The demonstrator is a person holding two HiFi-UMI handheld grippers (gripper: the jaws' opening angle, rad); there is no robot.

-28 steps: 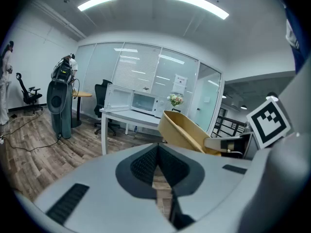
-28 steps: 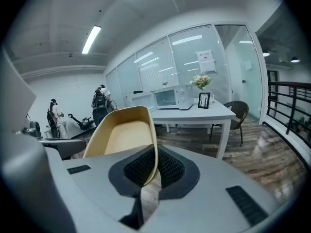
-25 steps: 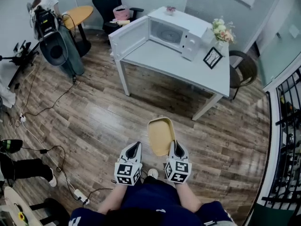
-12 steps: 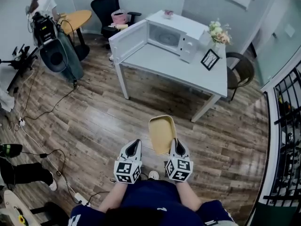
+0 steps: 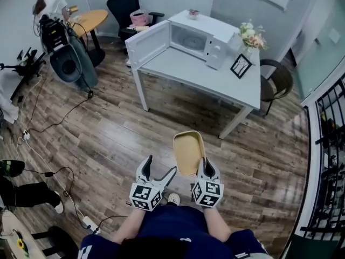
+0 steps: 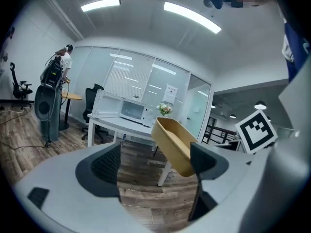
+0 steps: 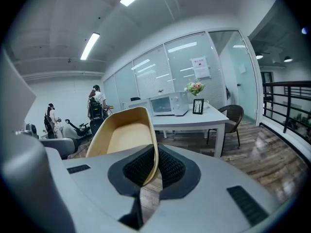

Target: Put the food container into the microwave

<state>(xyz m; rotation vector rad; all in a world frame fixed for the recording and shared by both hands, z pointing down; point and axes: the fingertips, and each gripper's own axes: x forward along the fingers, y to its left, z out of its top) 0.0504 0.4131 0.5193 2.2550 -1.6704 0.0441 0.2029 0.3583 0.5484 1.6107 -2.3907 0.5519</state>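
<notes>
A tan, empty food container [image 5: 188, 152] hangs over the wood floor in front of me, tilted on its side. My right gripper [image 5: 205, 171] is shut on its near rim; in the right gripper view the rim [image 7: 153, 149] is pinched between the pads. My left gripper [image 5: 159, 167] stands open just left of the container, touching nothing; its view shows the container [image 6: 174, 144] beyond the right jaw. The white microwave [image 5: 198, 37] sits on a white table [image 5: 215, 77] across the room, its door [image 5: 147, 42] swung open to the left.
On the table stand a flower vase [image 5: 251, 37] and a picture frame [image 5: 242, 66]. A wicker chair [image 5: 278, 80] is at its right end, an office chair [image 5: 125, 4] and round table [image 5: 89, 19] behind. Black equipment [image 5: 68, 62], floor cables and a person [image 5: 50, 3] are at left.
My left gripper's jaws, together in the earlier frames, have spread open. The right gripper keeps the container, which has shifted slightly right in view.
</notes>
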